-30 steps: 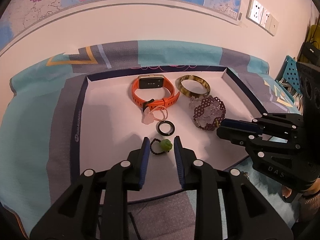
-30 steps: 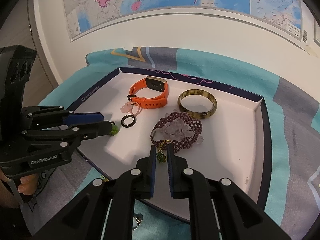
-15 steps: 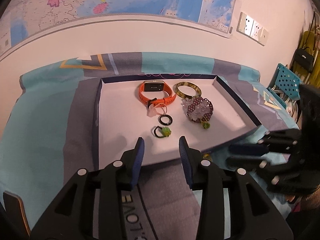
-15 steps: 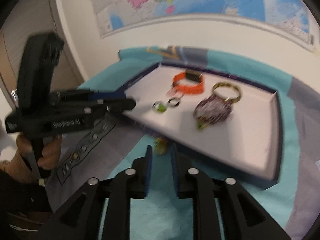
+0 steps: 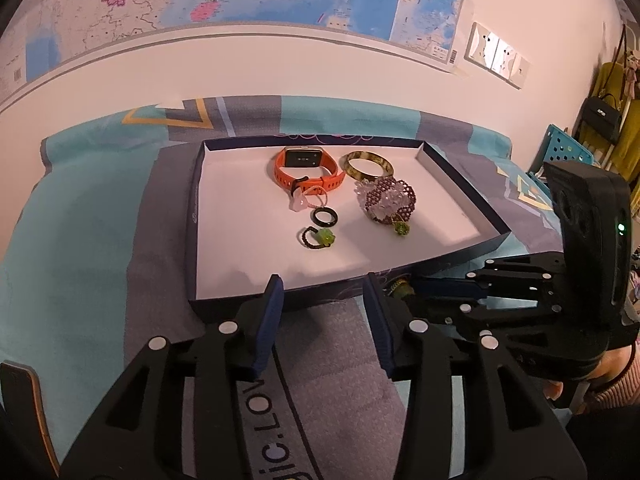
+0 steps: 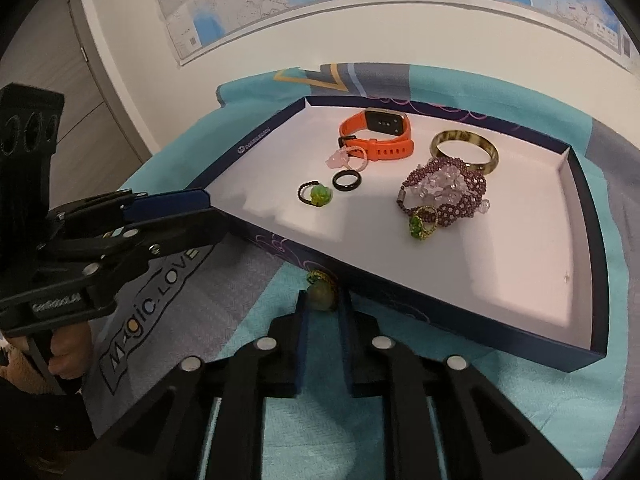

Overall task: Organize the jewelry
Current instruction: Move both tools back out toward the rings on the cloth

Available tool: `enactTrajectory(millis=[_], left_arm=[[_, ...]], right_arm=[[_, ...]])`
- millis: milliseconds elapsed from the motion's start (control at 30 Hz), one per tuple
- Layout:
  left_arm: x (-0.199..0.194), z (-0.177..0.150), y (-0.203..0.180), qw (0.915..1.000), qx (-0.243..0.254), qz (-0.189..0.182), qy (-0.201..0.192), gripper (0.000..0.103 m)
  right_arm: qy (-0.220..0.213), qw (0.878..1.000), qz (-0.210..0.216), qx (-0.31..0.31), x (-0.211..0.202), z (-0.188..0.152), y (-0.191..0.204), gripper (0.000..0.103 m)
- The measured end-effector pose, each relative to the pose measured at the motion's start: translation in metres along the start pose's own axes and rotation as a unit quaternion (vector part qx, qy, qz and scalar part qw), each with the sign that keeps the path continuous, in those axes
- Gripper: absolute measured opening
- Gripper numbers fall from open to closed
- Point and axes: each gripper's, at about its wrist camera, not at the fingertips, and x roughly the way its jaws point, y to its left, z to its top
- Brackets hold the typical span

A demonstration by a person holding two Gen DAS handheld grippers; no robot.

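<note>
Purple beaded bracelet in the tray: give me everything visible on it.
The purple beaded bracelet is a wide band woven of small dark-purple beads with clear, pale crystal beads clustered across the middle, and what looks like a metal clasp at one end. It lies bunched on the white floor of the tray, nearer than the tortoiseshell bangle, which it seems to touch. A gold ring with a green stone rests against its near edge.

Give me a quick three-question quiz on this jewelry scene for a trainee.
1. True or false: the watch lies outside the tray.
2. The watch strap is: A orange, B blue, C black.
3. Which hand-held gripper is at the ring outside the tray?
Key: 1 false. 2 A. 3 the right hand-held gripper; its jaws are closing with the ring between them.
</note>
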Motion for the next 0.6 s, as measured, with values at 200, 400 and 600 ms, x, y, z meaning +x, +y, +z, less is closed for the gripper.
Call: enactTrajectory(millis=[200,400,600], left_arm=[[-0.004,-0.007,-0.004,0.9999,0.008,-0.007,0.004,0.041],[-0.006,-0.015,-0.006,0.9997,0.015,-0.015,0.012,0.043],[-0.008,-0.024,-0.015,0.9989,0.030,-0.027,0.021,0.043]], right_arm=[[-0.002,1.000,0.019,-0.014,-0.007,-0.005,0.007,0.012],[0.016,0.997,0.058,-0.037,-0.011,-0.016,0.025,0.013],[-0.003,0.999,0.047,-0.024,-0.027,-0.021,0.018,0.025]])
